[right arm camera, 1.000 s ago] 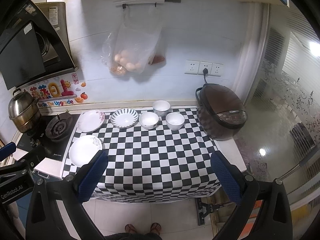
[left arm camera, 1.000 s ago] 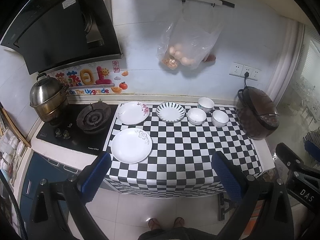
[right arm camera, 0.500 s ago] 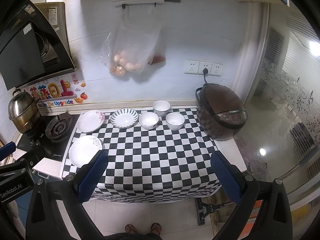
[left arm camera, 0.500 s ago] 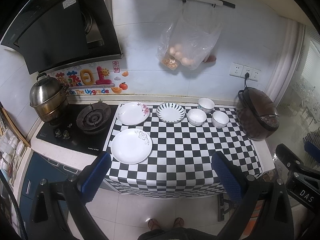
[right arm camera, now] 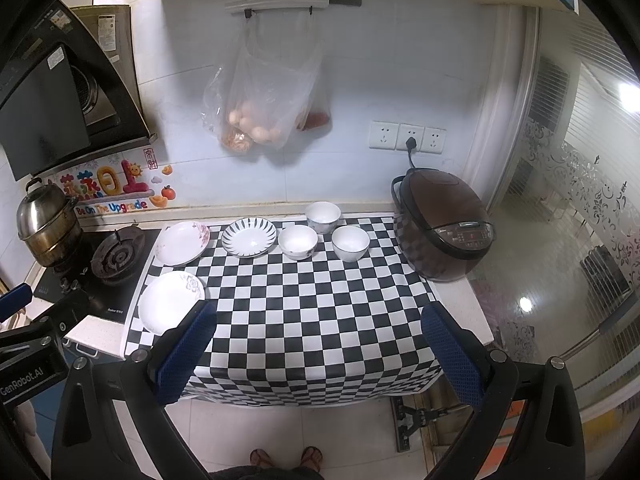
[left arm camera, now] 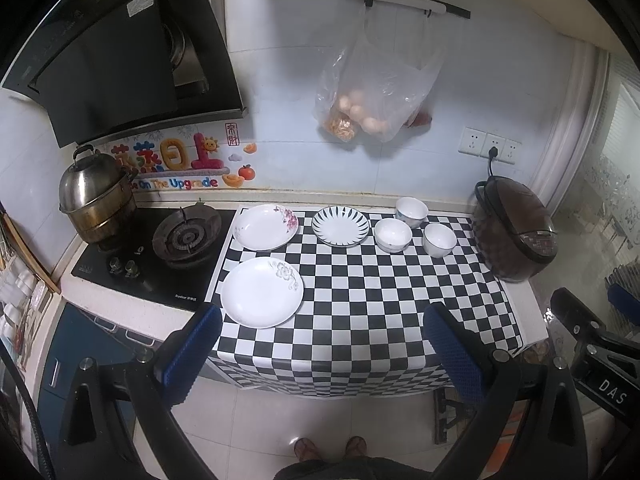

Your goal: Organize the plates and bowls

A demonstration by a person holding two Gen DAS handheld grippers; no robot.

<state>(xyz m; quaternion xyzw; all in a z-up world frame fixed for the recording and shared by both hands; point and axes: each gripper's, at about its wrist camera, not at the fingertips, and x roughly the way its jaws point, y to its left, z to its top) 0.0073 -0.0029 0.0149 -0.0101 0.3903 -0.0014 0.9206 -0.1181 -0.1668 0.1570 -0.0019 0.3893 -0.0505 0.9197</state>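
Both sets of jaws stand wide apart and hold nothing; the left gripper [left arm camera: 322, 342] hangs in the air in front of the counter's near edge, its blue-padded fingers [left arm camera: 188, 356] framing the checkered cloth [left arm camera: 380, 300], and the right gripper [right arm camera: 320, 344] hangs likewise further to the right, its own blue fingers [right arm camera: 450, 354] spread just as wide; neither touches any dish. Nearest the left gripper, at the cloth's front left corner, lies a white plate with a grey flower [left arm camera: 262, 292]; behind it, near the wall, sits a plate with pink blossoms [left arm camera: 266, 227], and just to its right a small plate with dark stripes round the rim [left arm camera: 340, 226]. Right of that stand three white bowls close together but apart: one in the middle [left arm camera: 393, 235], one behind it against the wall [left arm camera: 411, 212], one to the right [left arm camera: 439, 240]. Further right, at the cloth's edge, stands a brown rice cooker [right arm camera: 444, 226], plugged into a wall socket [right arm camera: 411, 137]. Left of the cloth is a black gas stove [left arm camera: 160, 256] with a steel pot [left arm camera: 96, 200] on its far burner, under a dark extractor hood [left arm camera: 120, 60]; a clear plastic bag of food [left arm camera: 372, 96] hangs from a rail on the wall; the person's sandalled feet [right arm camera: 286, 458] show on the tiled floor below.
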